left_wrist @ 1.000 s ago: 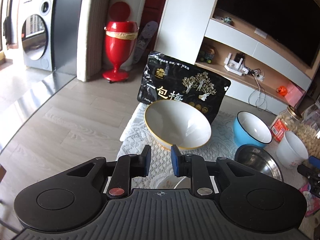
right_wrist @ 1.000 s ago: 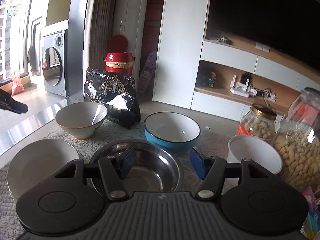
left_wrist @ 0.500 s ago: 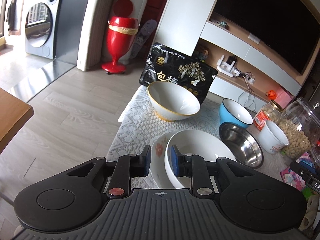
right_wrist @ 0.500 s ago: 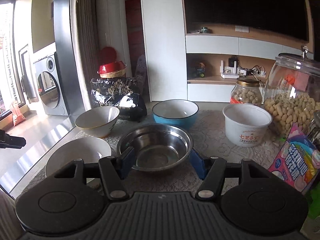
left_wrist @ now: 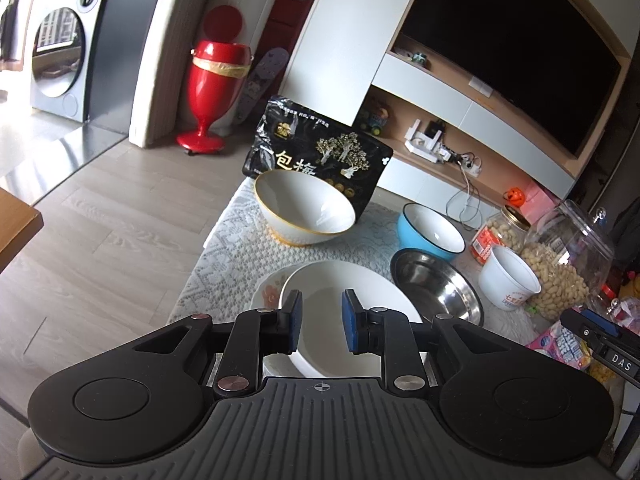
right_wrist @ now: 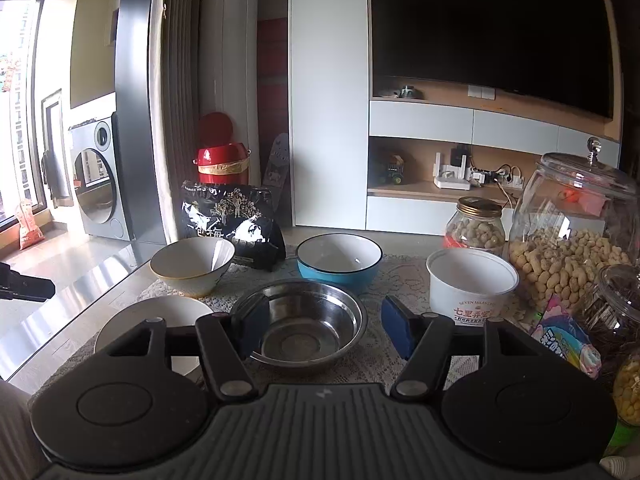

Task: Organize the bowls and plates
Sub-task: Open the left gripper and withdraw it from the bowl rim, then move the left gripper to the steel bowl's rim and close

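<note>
Left gripper (left_wrist: pixel 319 322) spread over the white bowl (left_wrist: pixel 344 304) at the table's near edge; right gripper (right_wrist: pixel 324 330) spread wide around the steel bowl (right_wrist: pixel 304 322)

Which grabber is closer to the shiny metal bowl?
Right. The right gripper sits just in front of the metal bowl; the left gripper hovers over the white bowl beside it.

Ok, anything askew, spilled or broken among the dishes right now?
One thing: the plain white bowl sits off-centre on the flowered plate, whose rim shows only on the left. No spills or breakage visible; the other bowls stand upright on the lace mat.
</note>
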A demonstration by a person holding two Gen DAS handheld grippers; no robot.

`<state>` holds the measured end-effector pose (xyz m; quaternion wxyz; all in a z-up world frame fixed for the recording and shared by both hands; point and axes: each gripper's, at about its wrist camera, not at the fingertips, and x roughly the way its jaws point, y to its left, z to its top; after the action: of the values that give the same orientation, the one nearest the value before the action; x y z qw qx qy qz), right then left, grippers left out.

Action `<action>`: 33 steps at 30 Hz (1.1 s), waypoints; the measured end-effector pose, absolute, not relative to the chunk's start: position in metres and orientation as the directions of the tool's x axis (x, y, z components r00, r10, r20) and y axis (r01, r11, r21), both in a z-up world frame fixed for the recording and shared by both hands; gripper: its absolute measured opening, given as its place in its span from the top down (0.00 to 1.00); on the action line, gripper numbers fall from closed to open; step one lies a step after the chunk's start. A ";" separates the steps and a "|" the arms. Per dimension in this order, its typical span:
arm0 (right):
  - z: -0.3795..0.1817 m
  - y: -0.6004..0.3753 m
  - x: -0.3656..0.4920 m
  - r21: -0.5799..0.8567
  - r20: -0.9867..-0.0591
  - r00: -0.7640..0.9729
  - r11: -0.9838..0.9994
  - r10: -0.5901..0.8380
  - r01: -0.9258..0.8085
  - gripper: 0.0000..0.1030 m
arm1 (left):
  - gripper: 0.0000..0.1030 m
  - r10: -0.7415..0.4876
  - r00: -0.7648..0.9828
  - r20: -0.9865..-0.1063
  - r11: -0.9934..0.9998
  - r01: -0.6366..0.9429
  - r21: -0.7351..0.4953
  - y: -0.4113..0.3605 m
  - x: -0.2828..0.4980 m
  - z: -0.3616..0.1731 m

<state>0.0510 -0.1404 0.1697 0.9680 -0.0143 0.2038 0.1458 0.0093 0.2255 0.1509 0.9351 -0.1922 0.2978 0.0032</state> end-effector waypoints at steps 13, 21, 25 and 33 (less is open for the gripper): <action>0.163 -0.143 0.044 0.035 -0.386 0.884 0.962 0.263 -0.271 0.39 | 0.77 -0.138 0.820 -0.556 0.927 -0.091 -0.364 0.225 0.001 0.159; 0.156 -0.134 0.073 0.045 -0.432 0.850 0.948 0.302 -0.314 0.38 | 0.77 -0.160 0.783 -0.601 0.951 -0.042 -0.308 0.217 0.037 0.162; 0.144 -0.138 0.101 0.066 -0.455 0.835 0.947 0.310 -0.316 0.38 | 0.77 -0.191 0.746 -0.638 0.959 0.002 -0.284 0.207 0.072 0.163; 0.122 -0.154 0.167 0.121 -0.515 0.813 0.962 0.273 -0.246 0.38 | 0.77 -0.318 0.665 -0.676 0.936 0.105 -0.336 0.169 0.157 0.155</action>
<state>0.1670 -0.1539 0.1220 0.9517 0.0245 0.2739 0.1365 0.1572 0.1687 0.1551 0.9024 -0.1354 0.3919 -0.1172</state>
